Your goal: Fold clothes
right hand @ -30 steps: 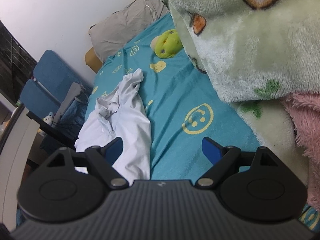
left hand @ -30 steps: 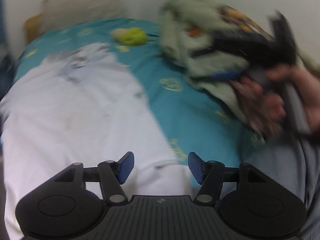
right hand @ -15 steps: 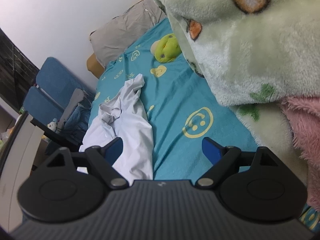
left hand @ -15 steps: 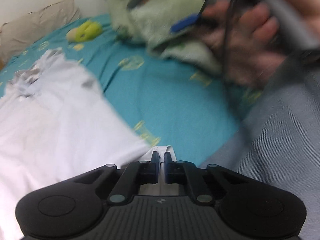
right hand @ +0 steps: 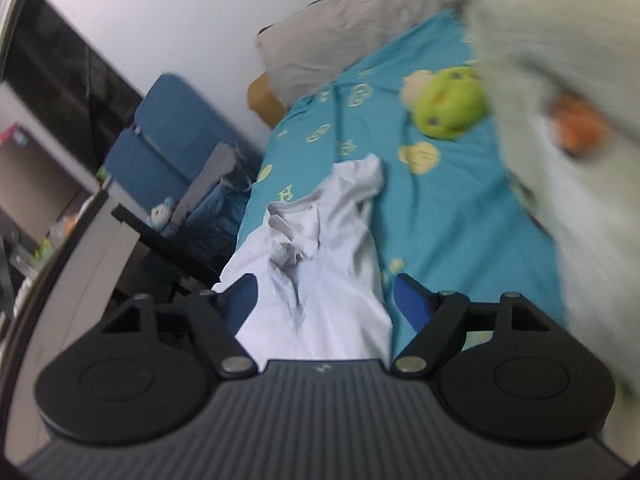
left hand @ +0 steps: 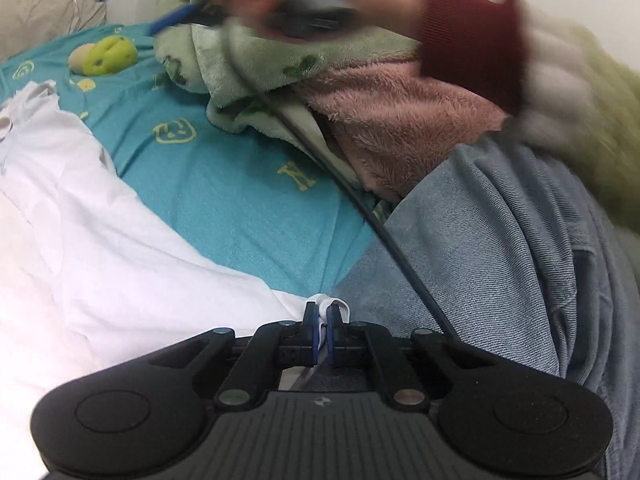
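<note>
The white shirt (left hand: 120, 240) lies spread on the bed (left hand: 240, 200), which has a blue sheet with yellow faces. The left tool (left hand: 321, 326) is clamped tight on a little corner of the shirt, the corner nearest the person's leg in grey trousers (left hand: 500, 248). The right tool (right hand: 324, 296) has its jaws apart. They have just closed a little, but nothing is gripped between them. It points over the shirt toward its crumpled collar end.

What could go wrong? The left tool holds only a tiny bit of cloth, so I think a hard pull could make the corner slip out. The shirt is bunched up near the collar, so a fold made now might come out lumpy. The right tool's picture is blurry, so a quick grab may miss the edge.

Beyond the shirt sits a green plush toy (right hand: 448, 102), and farther off a grey pillow (right hand: 344, 44). Beside the shirt, a fluffy green and pink blanket (left hand: 360, 92) is piled up and takes room on the bed. A black cable (left hand: 360, 208) crosses above the sheet near the leg and could snag.
</note>
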`<state>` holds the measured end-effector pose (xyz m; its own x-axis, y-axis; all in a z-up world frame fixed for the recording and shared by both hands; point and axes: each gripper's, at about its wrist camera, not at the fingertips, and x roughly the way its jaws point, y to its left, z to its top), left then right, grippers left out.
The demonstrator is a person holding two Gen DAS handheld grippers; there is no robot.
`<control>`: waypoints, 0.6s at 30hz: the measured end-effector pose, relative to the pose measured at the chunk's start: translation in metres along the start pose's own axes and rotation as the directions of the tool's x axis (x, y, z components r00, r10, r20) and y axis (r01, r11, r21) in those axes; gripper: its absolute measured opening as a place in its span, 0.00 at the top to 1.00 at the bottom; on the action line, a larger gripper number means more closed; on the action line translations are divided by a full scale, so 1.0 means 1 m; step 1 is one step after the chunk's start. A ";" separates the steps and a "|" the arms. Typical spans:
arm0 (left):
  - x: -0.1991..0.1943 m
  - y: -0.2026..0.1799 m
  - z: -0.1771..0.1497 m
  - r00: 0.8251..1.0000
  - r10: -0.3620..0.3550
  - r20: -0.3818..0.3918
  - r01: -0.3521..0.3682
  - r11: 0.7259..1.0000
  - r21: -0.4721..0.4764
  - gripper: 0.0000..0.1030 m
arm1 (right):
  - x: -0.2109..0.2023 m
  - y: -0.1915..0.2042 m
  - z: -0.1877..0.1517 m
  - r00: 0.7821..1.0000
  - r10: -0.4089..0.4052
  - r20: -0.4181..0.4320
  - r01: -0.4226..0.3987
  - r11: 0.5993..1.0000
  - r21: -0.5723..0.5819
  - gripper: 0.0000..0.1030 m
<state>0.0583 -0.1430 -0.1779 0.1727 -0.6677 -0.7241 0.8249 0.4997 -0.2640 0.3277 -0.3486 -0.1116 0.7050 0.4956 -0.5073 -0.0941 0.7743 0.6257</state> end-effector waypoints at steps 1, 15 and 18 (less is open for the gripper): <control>0.001 0.003 0.000 1.000 -0.007 -0.002 0.007 1.000 -0.013 0.96 | 0.020 -0.002 0.008 1.000 0.000 -0.010 -0.001 1.000 -0.019 0.25; 0.014 0.039 -0.005 0.995 -0.099 -0.012 0.097 0.988 -0.116 0.97 | 0.258 -0.028 0.052 0.995 -0.099 -0.001 0.096 0.975 -0.200 0.59; 0.012 0.038 -0.004 0.994 -0.106 0.011 0.106 0.989 -0.101 0.97 | 0.260 -0.022 0.060 0.994 -0.110 0.015 0.111 0.971 -0.210 0.89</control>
<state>0.0896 -0.1301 -0.1989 0.0904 -0.7230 -0.6849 0.7799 0.4791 -0.4027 0.5553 -0.2602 -0.2215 0.7218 0.4011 -0.5640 -0.1607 0.8898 0.4272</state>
